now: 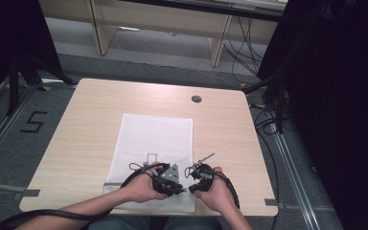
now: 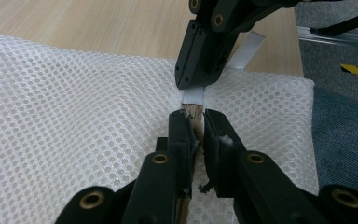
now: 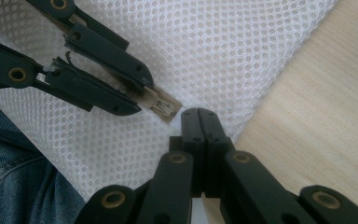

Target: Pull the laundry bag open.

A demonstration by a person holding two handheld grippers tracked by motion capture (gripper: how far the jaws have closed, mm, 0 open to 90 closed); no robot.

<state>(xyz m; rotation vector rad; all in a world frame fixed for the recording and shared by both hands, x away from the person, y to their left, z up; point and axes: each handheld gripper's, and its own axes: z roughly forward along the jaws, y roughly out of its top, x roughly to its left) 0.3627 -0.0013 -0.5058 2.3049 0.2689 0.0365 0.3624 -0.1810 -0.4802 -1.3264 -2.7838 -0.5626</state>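
White mesh: a flat mesh bag (image 1: pixel 155 139) lies on the wooden table (image 1: pixel 76 129), centre of the high view, its near edge hanging at the table's front by the person's lap.
Bag contents: cannot tell; the weave looks flat and nothing shows through it.
Zipper pull: a small tan tab (image 2: pixel 192 113) at the bag's near edge, centre of the left gripper view, left of centre in the right gripper view (image 3: pixel 165 106).
White strip: a tape-like tab (image 2: pixel 193 95) runs on from the pull, and its far end (image 2: pixel 248 50) pokes out beyond the other claw, upper right of that frame.
Left gripper: (image 1: pixel 168 178) lower centre of the high view; its 2 jaws are drawn narrow and pinch the zipper pull between the pads (image 2: pixel 195 128).
Right gripper: (image 1: pixel 195 178) just right of the left one; its 2 jaws are pressed together (image 3: pixel 200 114), clamped on the white strip, tip almost touching the pull.
Hands: the left hand (image 1: pixel 141 189) and right hand (image 1: pixel 218 191) come in from the bottom edge, close together.
Table hole: 1 round grommet (image 1: pixel 196 99) sits upper right of the bag, well apart from it.
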